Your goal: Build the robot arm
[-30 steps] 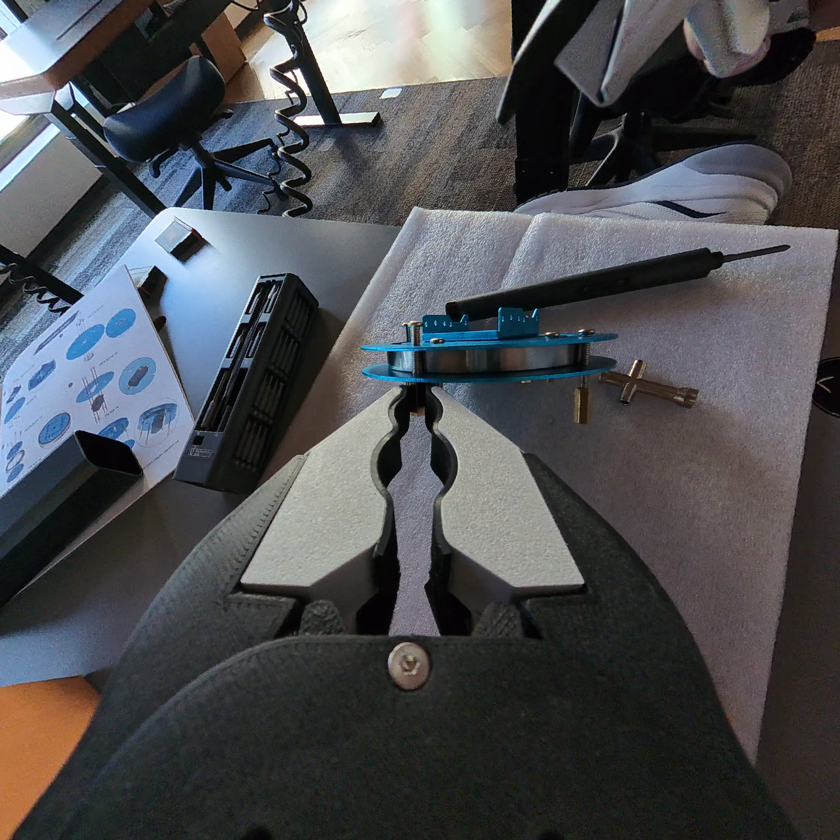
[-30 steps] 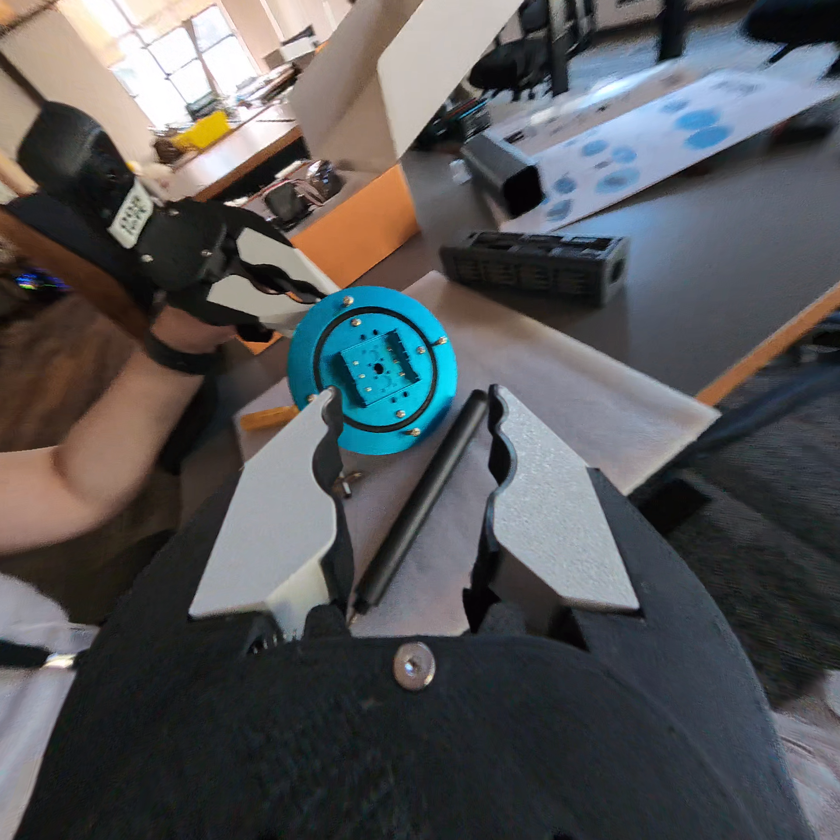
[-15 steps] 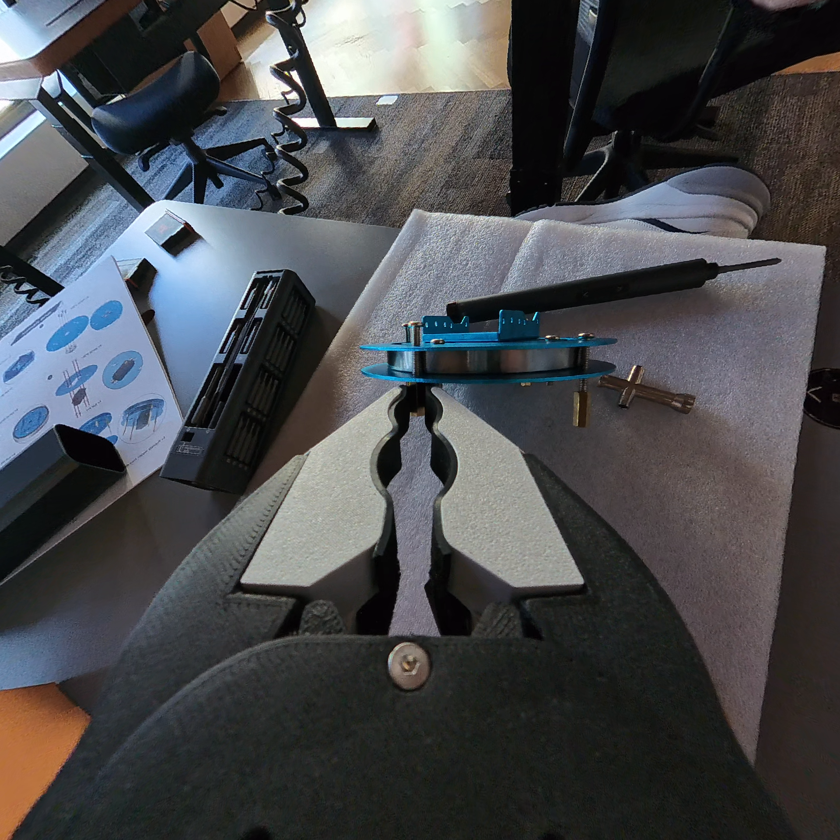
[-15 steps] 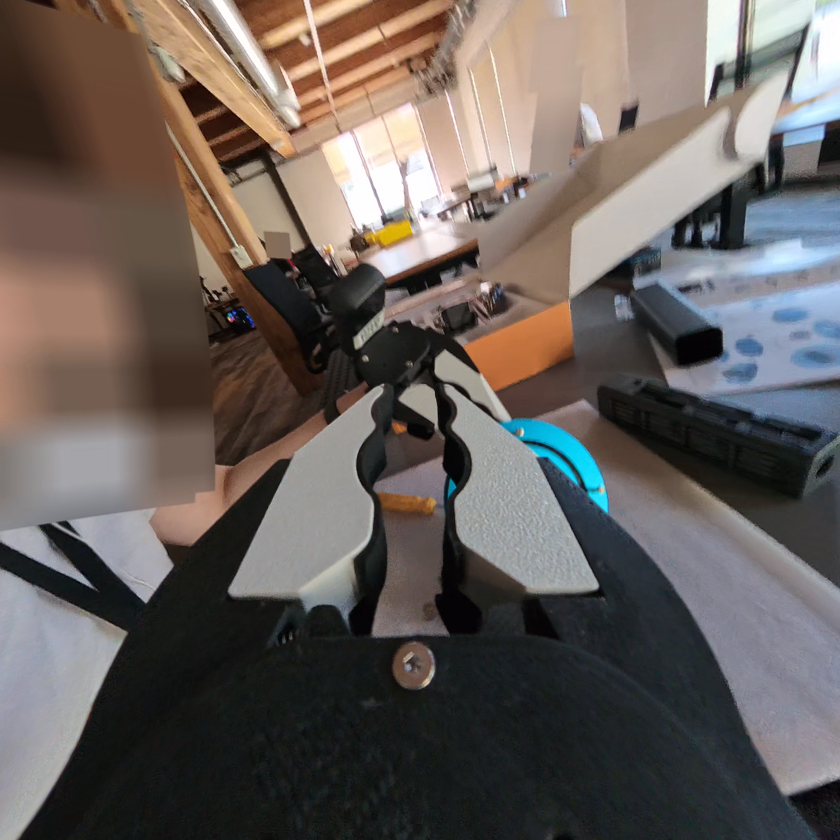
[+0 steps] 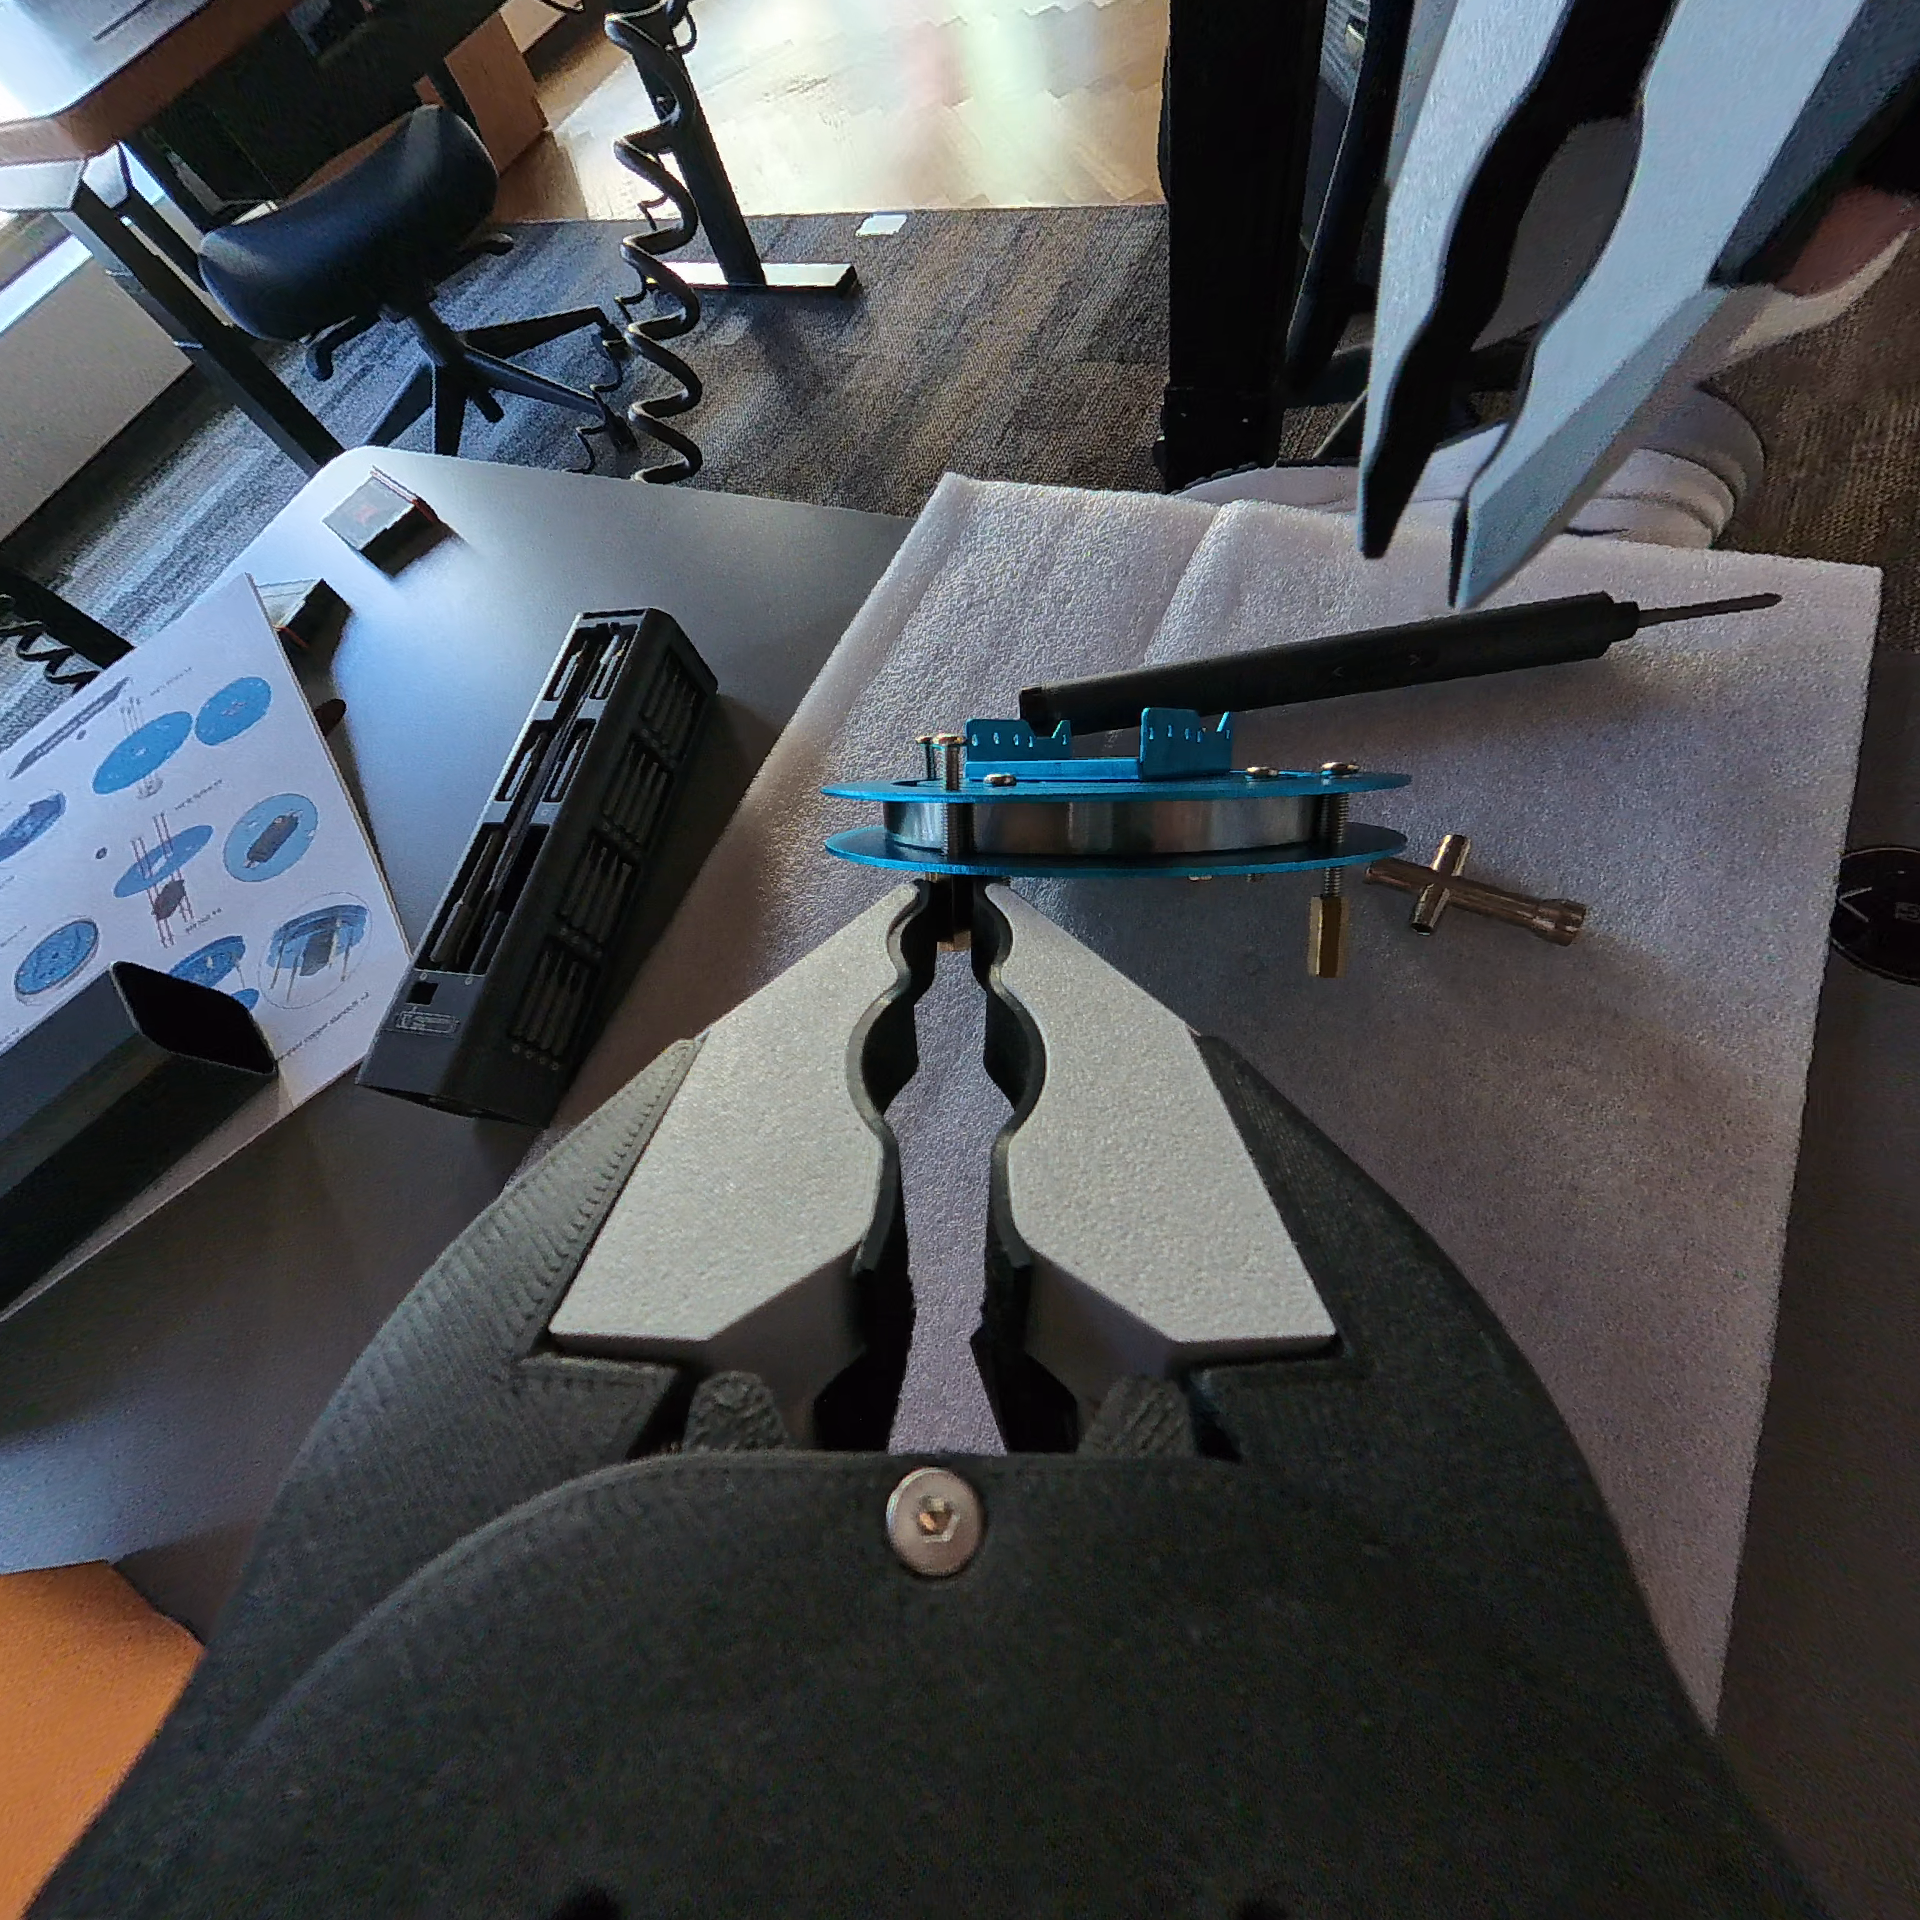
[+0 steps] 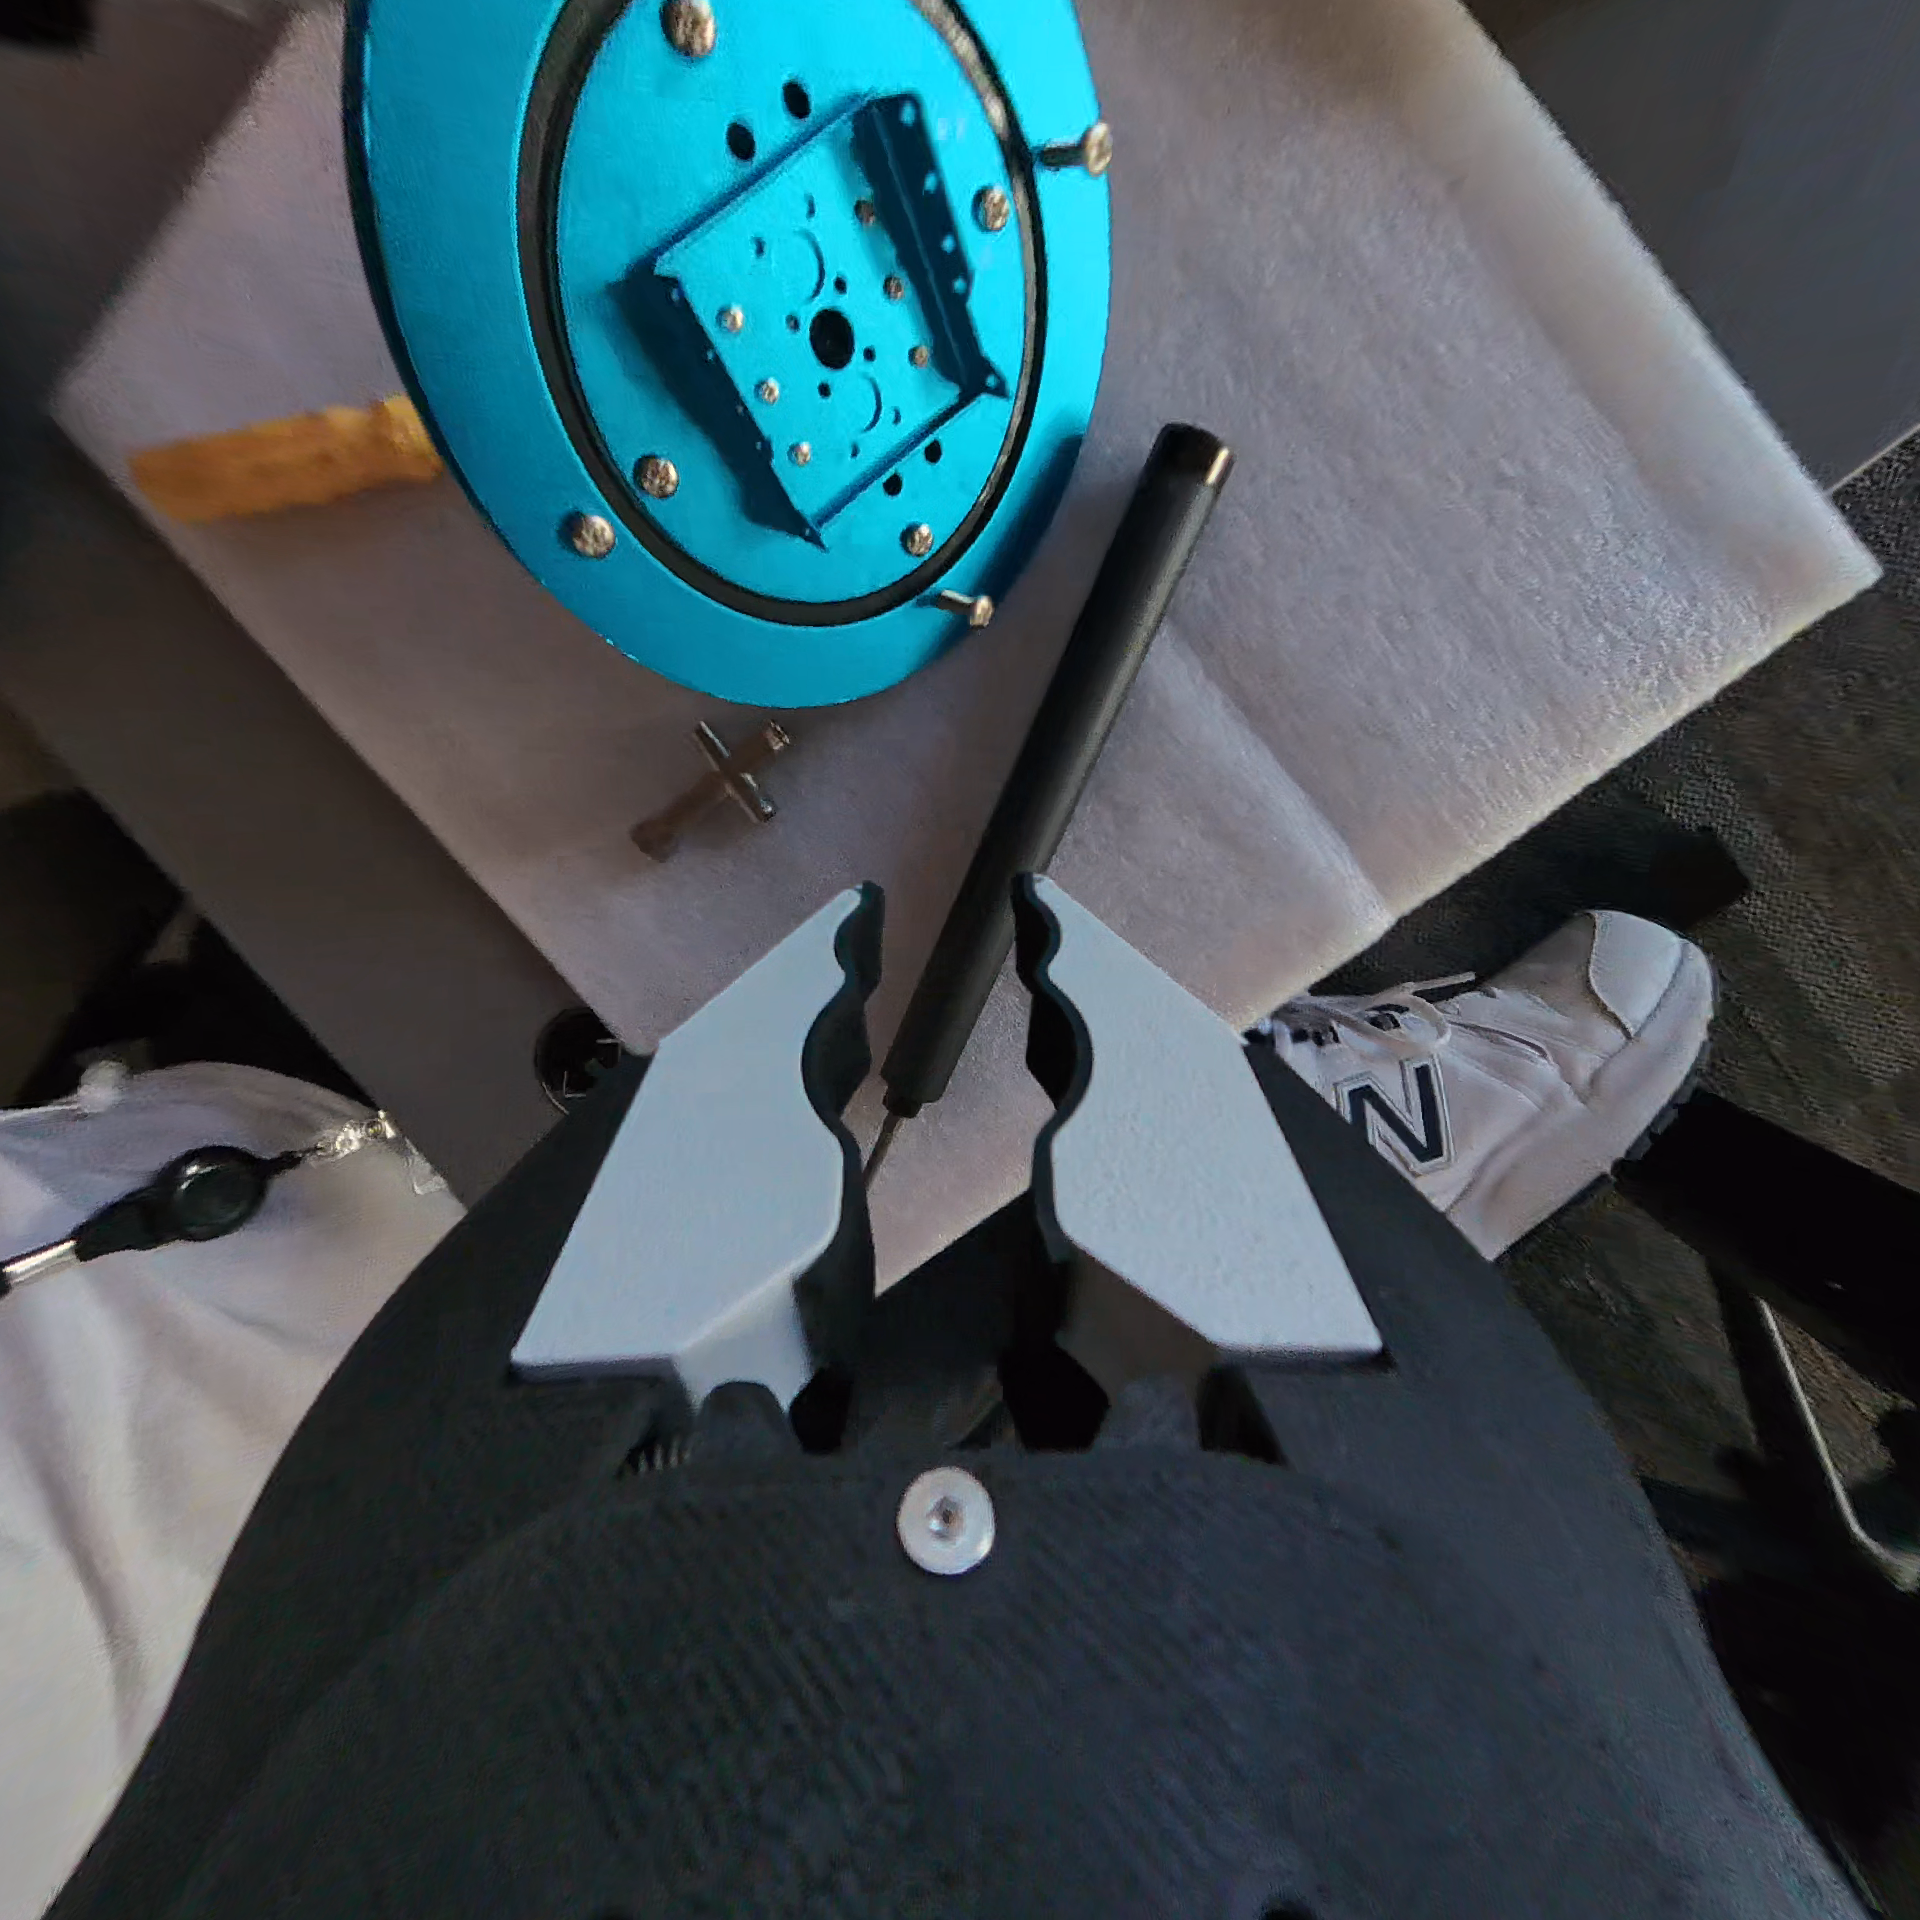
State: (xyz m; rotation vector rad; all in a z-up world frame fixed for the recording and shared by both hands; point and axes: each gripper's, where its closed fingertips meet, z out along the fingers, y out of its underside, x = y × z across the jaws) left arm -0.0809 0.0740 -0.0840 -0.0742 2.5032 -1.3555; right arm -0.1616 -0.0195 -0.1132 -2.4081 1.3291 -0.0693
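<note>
Your left gripper (image 5: pixel 951 914) is squeezed almost shut on a small brass post under the blue round plate stack (image 5: pixel 1117 821), holding it up over the white foam mat (image 5: pixel 1455 1091). Your right gripper (image 6: pixel 945 899) hangs above the mat with its fingers a little apart and nothing in them, right over the thin end of the black screwdriver (image 6: pixel 1049 769). The small metal cross wrench (image 6: pixel 712 790) lies beside the blue stack.

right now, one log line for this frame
left tool: shut on brass standoff under blue round plate assembly | right tool: open above slim black screwdriver | white foam mat
</note>
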